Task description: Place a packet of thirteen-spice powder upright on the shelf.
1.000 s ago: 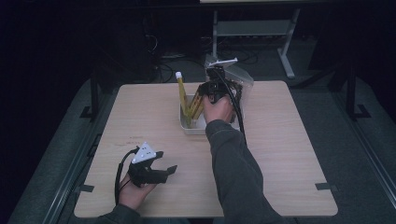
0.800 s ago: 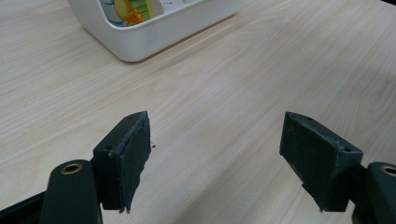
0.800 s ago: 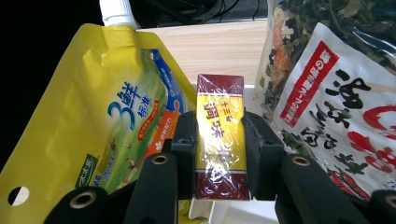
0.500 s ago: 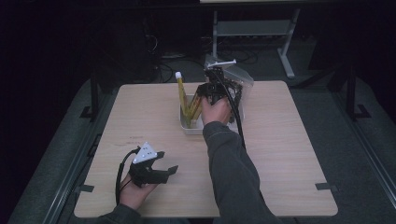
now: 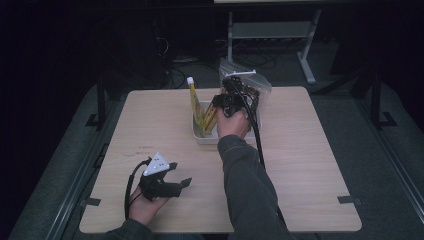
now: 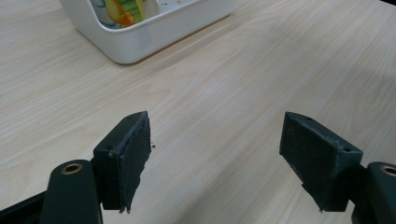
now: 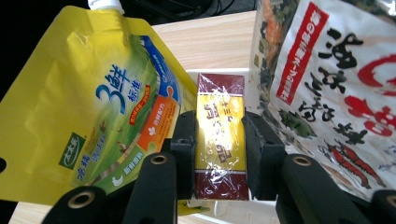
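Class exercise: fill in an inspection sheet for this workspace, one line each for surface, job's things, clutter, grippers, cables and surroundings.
Surface: wooden table, bare at the front.
Job's things: dark red and gold box over the white tub; yellow pouch upright in the tub; printed bag beside the box.
Clutter: nothing seen.
Grippers: right gripper shut on the box; left gripper open, nothing between its jaws, low over the table.
Cables: black cable trails along the right sleeve; another loops from the left gripper.
Surroundings: dark floor, metal frame behind.
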Demonstrator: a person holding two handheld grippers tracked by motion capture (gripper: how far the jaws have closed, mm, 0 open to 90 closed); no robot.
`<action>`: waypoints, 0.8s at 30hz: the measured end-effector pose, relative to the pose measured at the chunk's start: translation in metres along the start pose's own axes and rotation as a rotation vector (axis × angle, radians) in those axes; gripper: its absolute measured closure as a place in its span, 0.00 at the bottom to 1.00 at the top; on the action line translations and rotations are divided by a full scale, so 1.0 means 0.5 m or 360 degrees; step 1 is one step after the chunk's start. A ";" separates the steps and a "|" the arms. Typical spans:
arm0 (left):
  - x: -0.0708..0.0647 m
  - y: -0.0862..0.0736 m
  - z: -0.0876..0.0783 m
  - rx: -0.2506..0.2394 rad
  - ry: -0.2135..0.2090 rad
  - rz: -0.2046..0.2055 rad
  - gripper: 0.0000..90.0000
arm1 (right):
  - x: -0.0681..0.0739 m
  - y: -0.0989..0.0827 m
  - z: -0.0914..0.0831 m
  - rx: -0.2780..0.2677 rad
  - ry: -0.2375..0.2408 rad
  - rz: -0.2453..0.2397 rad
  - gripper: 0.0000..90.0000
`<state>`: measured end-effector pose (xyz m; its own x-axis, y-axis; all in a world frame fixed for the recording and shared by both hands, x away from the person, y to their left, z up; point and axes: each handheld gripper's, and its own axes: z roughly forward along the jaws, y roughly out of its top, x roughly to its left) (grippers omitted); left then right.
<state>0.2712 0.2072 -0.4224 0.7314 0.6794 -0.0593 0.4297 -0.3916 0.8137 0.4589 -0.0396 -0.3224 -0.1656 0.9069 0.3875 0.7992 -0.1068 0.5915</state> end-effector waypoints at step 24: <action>-0.006 0.001 -0.001 0.0010 0.0002 0.0024 0.27 | 0.005 -0.030 -0.002 0.0043 0.0180 -0.0042 0.64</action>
<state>0.2690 0.2051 -0.4217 0.7373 0.6740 -0.0462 0.4216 -0.4056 0.8110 0.4458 -0.0360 -0.3296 -0.2497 0.8572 0.4505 0.8089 -0.0711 0.5837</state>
